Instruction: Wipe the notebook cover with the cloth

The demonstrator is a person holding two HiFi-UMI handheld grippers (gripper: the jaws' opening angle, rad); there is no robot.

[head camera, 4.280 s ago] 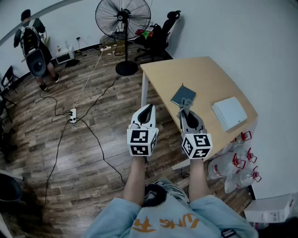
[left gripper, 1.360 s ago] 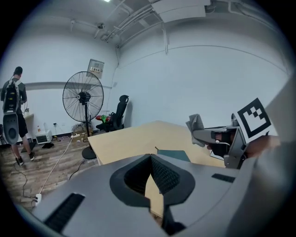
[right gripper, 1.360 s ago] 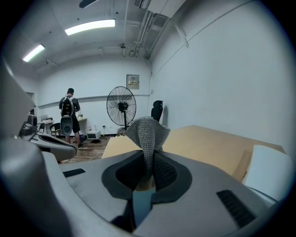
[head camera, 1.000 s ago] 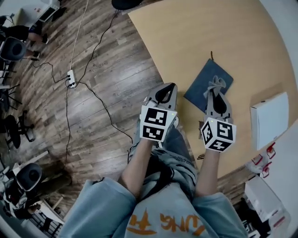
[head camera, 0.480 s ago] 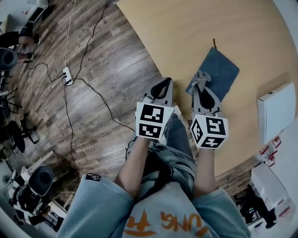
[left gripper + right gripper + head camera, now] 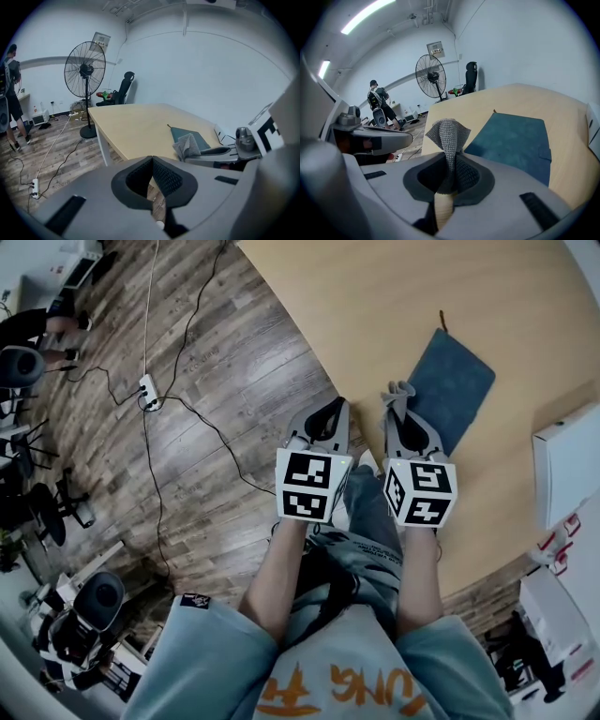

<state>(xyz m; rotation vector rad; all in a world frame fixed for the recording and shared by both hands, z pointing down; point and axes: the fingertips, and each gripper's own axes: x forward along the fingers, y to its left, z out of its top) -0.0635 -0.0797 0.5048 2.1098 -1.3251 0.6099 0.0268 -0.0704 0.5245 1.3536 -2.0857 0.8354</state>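
**Right gripper clamped on cloth at the notebook's near corner, left gripper shut and empty**

Head view:
- Right gripper (image 6: 401, 418) is over the near edge of the table (image 6: 375, 306). A bunch of grey cloth (image 6: 396, 392) sticks out past its jaw tips.
- The dark blue notebook (image 6: 452, 388) lies flat and closed on the table, set diagonally. The cloth is at its near-left corner. Can't tell from here if it's touching the cover.
- Left gripper (image 6: 330, 416) is just beside the right one, off the table edge and over the wood floor (image 6: 216, 381).
- A white box (image 6: 570, 474) is on the table to the right of the notebook, well apart from it.
- A power strip (image 6: 148, 390) with cables is on the floor.

Left gripper view:
- Left gripper (image 6: 152, 164) has its jaw pads pressed together with nothing between them.
- To the right, the right gripper (image 6: 220, 152) shows side-on. The cloth (image 6: 187, 146) pokes out of its tip, in front of the near corner of the notebook (image 6: 190, 136).
- The table (image 6: 136, 126) is ahead. A pedestal fan (image 6: 85, 70) and an office chair (image 6: 123, 86) are behind it, and a person (image 6: 11, 93) stands at far left.

Right gripper view:
- Right gripper (image 6: 451, 161) has its jaws closed tight on the cloth (image 6: 447, 136). The knit fabric is pinched between the pads and stands up in a folded peak above them.
- The notebook (image 6: 513, 140) is on the table (image 6: 525, 101) ahead and to the right of the cloth. No visible contact between them from this angle.
- The left gripper (image 6: 375, 136) is at left, off the table.
- The fan (image 6: 431, 76), chair (image 6: 471, 75) and person (image 6: 377, 105) are in the background.
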